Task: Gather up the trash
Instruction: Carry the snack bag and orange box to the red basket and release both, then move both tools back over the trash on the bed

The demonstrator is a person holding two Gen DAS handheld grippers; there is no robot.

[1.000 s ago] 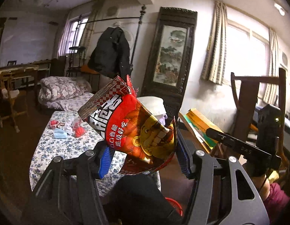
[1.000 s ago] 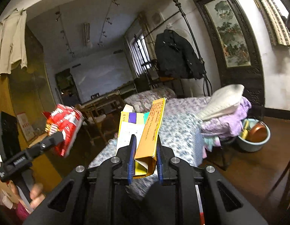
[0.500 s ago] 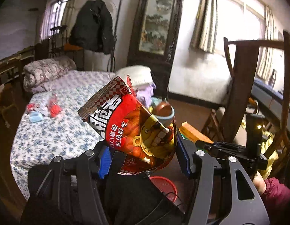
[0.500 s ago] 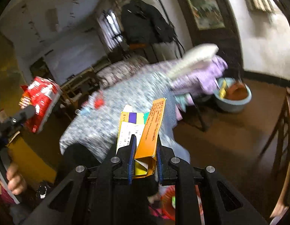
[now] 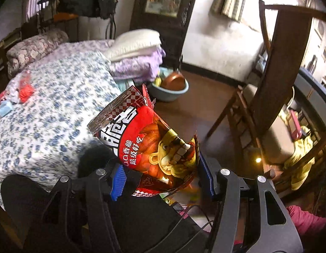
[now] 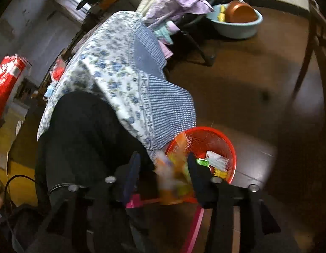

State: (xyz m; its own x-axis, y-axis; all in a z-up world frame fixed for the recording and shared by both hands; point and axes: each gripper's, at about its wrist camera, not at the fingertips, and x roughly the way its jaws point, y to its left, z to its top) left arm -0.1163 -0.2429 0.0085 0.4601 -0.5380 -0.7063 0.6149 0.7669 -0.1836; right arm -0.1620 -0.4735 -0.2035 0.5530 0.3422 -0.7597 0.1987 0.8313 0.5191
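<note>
My left gripper (image 5: 160, 181) is shut on a red snack bag (image 5: 146, 143), which stands up between the blue pads (image 5: 117, 181). The same bag (image 6: 6, 78) shows at the left edge of the right wrist view. My right gripper (image 6: 165, 170) points down over a red mesh basket (image 6: 224, 145) on the floor. Its jaws are opening. A blurred yellow and orange carton (image 6: 175, 175) drops loose between them toward the basket. Other wrappers (image 6: 215, 160) lie inside the basket.
A bed with a blue-flowered sheet (image 5: 49, 116) fills the left, with red wrappers (image 5: 25, 90) lying on it. Folded bedding (image 5: 137, 61) sits at its end. A blue basin (image 6: 237, 29) stands on the brown floor. A wooden chair (image 5: 275, 84) stands on the right. The person's dark-clad leg (image 6: 82, 139) is close below.
Both grippers have sunk and tipped from the room toward the floor. The right jaws have parted and let go of the carton. The left still holds the snack bag.
</note>
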